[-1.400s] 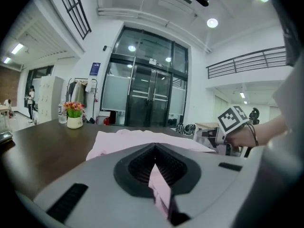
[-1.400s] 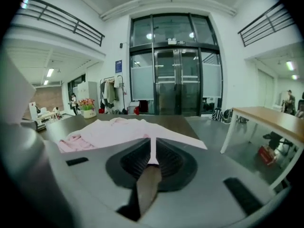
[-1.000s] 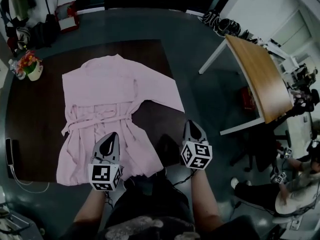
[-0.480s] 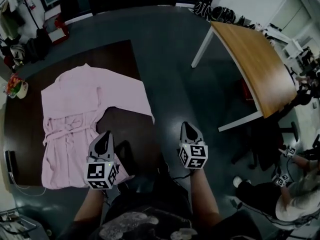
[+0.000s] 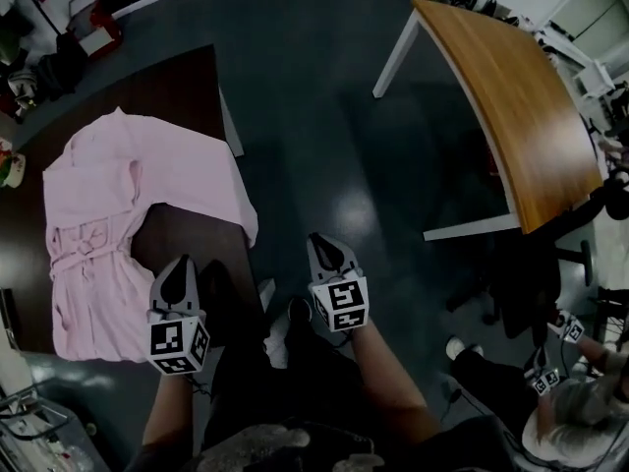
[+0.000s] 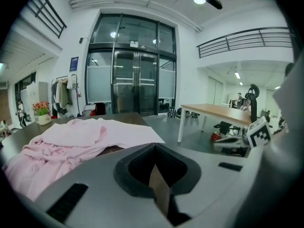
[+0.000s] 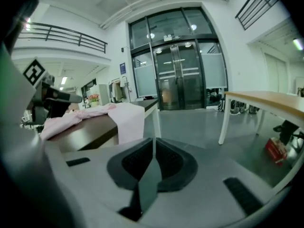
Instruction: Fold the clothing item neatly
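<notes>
1. The pink robe (image 5: 93,214) is laid open and flat on the dark desk (image 5: 187,91) at the left of the head view. Its collar is toward the top of the frame and its hem toward the lower left. The belt is seen tied across the waist.
2. One sleeve is spread toward the desk's right edge. In the right gripper view its end is seen hanging over that edge. No fold is judged to have been made yet.
3. The left hand-held gripper (image 5: 178,265) is held at the lower left of the frame, just beside the hem and the hanging sleeve. Its jaws are pressed fully together and nothing is held between them.
4. The right hand-held gripper (image 5: 325,246) is held over the floor (image 5: 334,116) at centre frame, well apart from the robe. Its jaws are likewise fully closed and empty.
5. The step in hand is judged to be the approach to a first grasp.
6. Recommendations:
   - Both sets of jaws should be opened before the cloth is met.
   - The overhanging sleeve should be taken first, at the cuff and near the shoulder, so that it can be laid straight across the body.
   - Only the sleeve's own layers should be pinched; the body panel beneath should be left flat.
   - The tied belt should be avoided, since a snag there would likely drag the whole robe.
</notes>
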